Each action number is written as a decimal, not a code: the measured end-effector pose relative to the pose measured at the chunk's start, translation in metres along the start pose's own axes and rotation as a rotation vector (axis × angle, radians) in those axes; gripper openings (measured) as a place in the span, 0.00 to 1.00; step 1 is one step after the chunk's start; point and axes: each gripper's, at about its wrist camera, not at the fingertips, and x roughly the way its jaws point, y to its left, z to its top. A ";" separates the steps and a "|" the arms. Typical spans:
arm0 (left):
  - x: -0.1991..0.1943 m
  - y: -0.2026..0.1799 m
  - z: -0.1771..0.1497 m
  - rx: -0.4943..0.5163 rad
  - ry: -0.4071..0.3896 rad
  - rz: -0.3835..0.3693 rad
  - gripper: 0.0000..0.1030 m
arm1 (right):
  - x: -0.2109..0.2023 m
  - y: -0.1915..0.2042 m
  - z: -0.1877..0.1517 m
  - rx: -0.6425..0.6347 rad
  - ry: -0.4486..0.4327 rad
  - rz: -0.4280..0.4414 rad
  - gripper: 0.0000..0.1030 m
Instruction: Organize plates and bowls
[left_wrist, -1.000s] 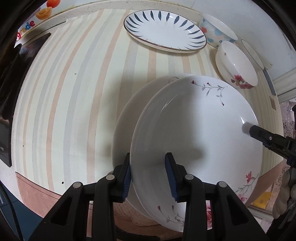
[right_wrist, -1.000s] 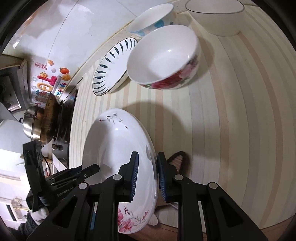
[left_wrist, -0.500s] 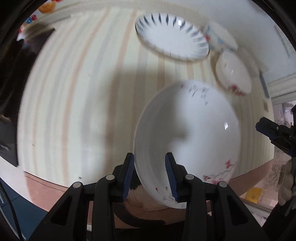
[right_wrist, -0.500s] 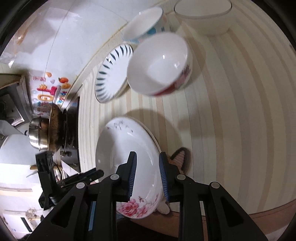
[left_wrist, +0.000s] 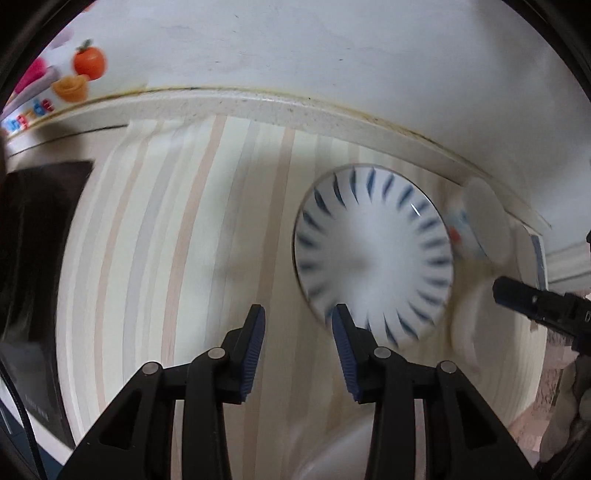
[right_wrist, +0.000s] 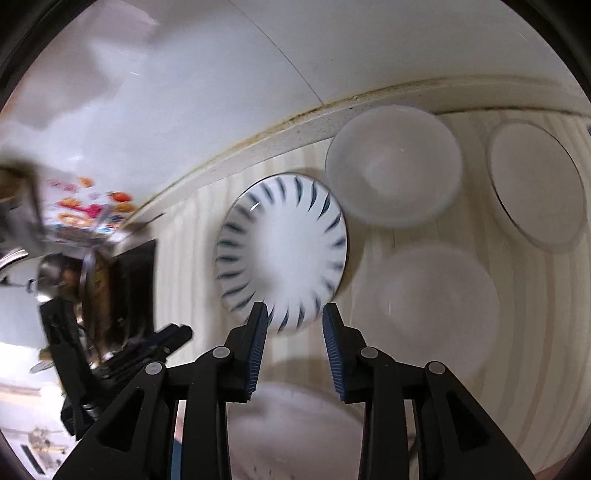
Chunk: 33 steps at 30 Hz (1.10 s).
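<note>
left gripper (left_wrist: 297, 325): opening, empty | plate (left_wrist: 373, 254): at 1 o'clock | right gripper (right_wrist: 294, 323): opening, empty, plate at 12 o'clock

A countertop covered in a pale cloth with beige, grey and cream stripes (left_wrist: 177, 258) ran up to a speckled stone back ledge (left_wrist: 258, 107) under a white wall (left_wrist: 295, 44). Colourful fruit stickers (left_wrist: 79, 74) sat on that wall. A black stovetop (left_wrist: 37, 251) lay alongside, with a blurred steel pot (right_wrist: 55, 273).

A striped counter (left_wrist: 155, 229) meets a white wall (left_wrist: 295, 48) bearing fruit stickers (left_wrist: 79, 74).
</note>
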 end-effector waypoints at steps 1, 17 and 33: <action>0.007 0.000 0.006 0.001 0.007 0.002 0.34 | 0.008 0.001 0.008 0.009 0.009 -0.019 0.33; 0.070 -0.006 0.043 0.070 0.006 -0.022 0.22 | 0.077 -0.001 0.045 -0.060 0.103 -0.251 0.14; 0.011 -0.013 0.018 0.040 -0.052 -0.028 0.22 | 0.046 0.000 0.024 -0.093 0.042 -0.198 0.13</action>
